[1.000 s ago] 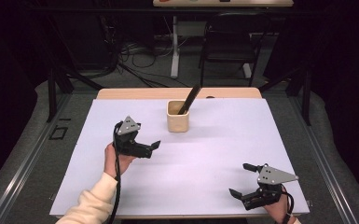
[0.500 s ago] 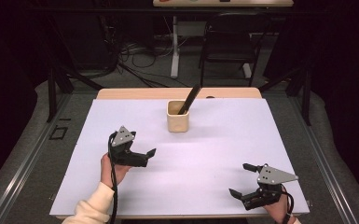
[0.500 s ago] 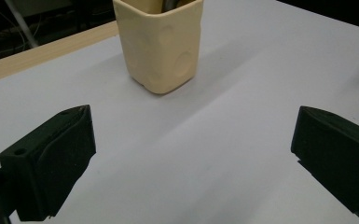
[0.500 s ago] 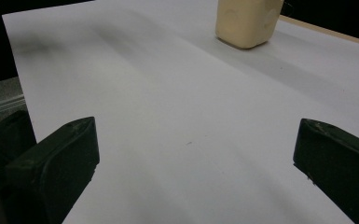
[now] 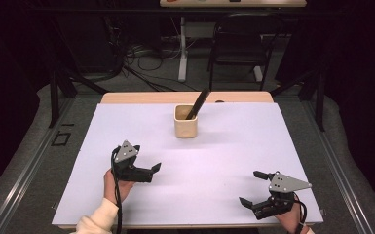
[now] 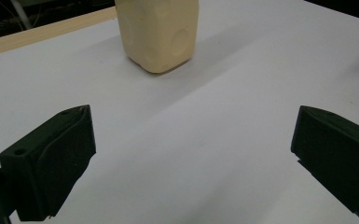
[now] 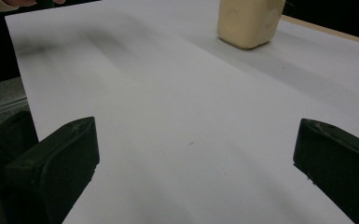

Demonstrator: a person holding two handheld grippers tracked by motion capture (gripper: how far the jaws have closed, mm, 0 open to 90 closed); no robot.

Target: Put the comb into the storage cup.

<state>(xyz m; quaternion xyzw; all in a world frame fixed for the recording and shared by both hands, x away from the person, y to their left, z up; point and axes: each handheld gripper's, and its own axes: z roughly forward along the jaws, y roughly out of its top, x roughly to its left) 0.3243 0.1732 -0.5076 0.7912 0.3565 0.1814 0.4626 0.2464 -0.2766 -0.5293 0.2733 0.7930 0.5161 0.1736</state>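
The left gripper hung low over the near-left part of the white table, its jaws spread wide with nothing between them, held by a hand in a cream sleeve. Toward the far middle of the table stood a cream-coloured cup, well apart from both grippers, with a dark stick-like tool leaning out of it toward the right. At the near-right corner the right gripper sat close to the surface, its jaws likewise wide apart and empty.
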